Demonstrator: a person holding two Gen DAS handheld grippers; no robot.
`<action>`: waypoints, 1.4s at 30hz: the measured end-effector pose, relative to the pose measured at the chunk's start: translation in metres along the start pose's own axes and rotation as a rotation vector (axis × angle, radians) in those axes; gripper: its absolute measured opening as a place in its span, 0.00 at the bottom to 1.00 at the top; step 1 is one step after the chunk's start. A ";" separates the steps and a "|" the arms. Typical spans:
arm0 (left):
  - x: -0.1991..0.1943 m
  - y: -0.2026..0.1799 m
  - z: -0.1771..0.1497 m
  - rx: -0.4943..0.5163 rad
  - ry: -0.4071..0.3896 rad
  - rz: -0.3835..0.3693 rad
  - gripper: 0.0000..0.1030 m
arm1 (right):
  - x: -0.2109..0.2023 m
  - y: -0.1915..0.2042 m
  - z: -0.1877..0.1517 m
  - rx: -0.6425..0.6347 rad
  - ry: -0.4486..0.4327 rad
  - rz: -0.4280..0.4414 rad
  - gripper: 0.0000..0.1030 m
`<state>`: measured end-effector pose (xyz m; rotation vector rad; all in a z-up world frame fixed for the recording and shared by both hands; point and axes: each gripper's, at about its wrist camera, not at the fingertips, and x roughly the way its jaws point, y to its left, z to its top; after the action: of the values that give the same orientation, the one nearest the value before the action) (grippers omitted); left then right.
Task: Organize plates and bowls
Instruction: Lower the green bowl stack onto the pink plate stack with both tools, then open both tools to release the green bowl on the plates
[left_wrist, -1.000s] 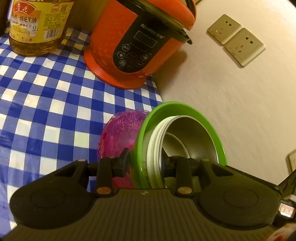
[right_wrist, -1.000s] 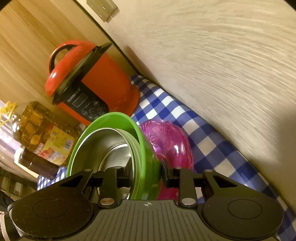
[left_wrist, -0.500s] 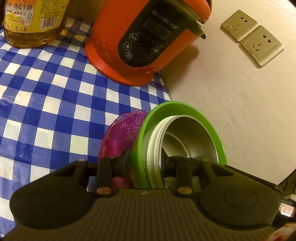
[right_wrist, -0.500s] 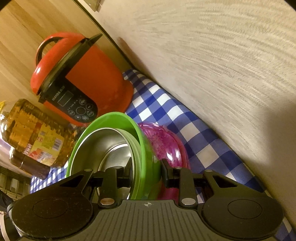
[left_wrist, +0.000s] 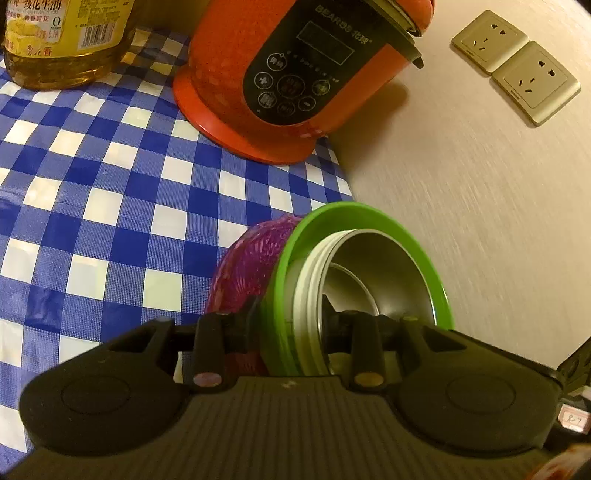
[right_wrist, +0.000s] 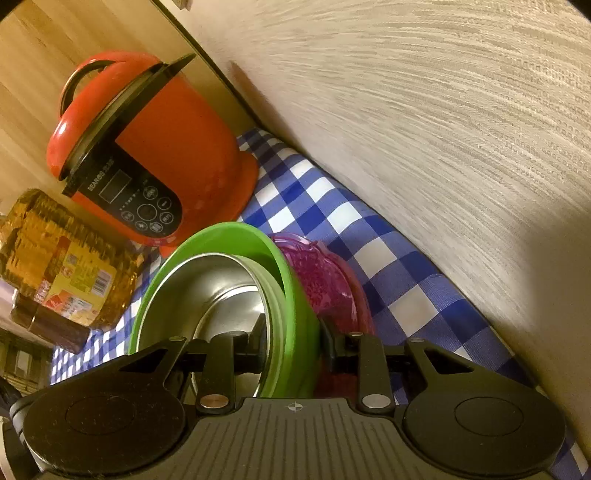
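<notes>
A stack of nested bowls is held between both grippers: a green bowl (left_wrist: 373, 221) outermost, a white-rimmed bowl (left_wrist: 308, 288) inside it and a steel bowl (left_wrist: 384, 273) innermost. My left gripper (left_wrist: 290, 325) is shut on the stack's rim from one side. My right gripper (right_wrist: 293, 339) is shut on the opposite rim of the green bowl (right_wrist: 236, 240), with the steel bowl (right_wrist: 221, 284) inside. A pink textured bowl (left_wrist: 247, 266) sits under the stack; it also shows in the right wrist view (right_wrist: 325, 280). The stack hangs over the checked tablecloth (left_wrist: 110, 206) by the wall.
A red rice cooker (left_wrist: 295, 77) stands at the back by the wall, also in the right wrist view (right_wrist: 155, 155). A cooking oil bottle (left_wrist: 62, 40) stands to its left. Two wall sockets (left_wrist: 517, 66) sit on the beige wall (right_wrist: 443, 129). A dark small bottle (right_wrist: 48, 325) stands by the oil.
Both grippers have carried the bowl stack closer to the rice cooker and the wall. The grip on the stack has not changed.
</notes>
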<state>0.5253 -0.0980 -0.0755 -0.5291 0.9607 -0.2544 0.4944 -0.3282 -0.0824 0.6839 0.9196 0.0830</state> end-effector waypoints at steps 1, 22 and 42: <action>0.000 0.000 0.000 -0.003 0.000 -0.001 0.28 | 0.000 0.000 0.000 0.001 0.001 -0.001 0.28; -0.013 -0.003 -0.003 0.030 -0.049 -0.005 0.38 | -0.016 0.003 -0.007 -0.048 -0.061 0.031 0.44; -0.071 -0.006 -0.027 0.127 -0.182 0.043 0.47 | -0.056 0.009 -0.022 -0.063 -0.106 0.026 0.47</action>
<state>0.4638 -0.0814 -0.0344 -0.4075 0.7733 -0.2228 0.4452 -0.3297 -0.0464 0.6360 0.8032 0.0979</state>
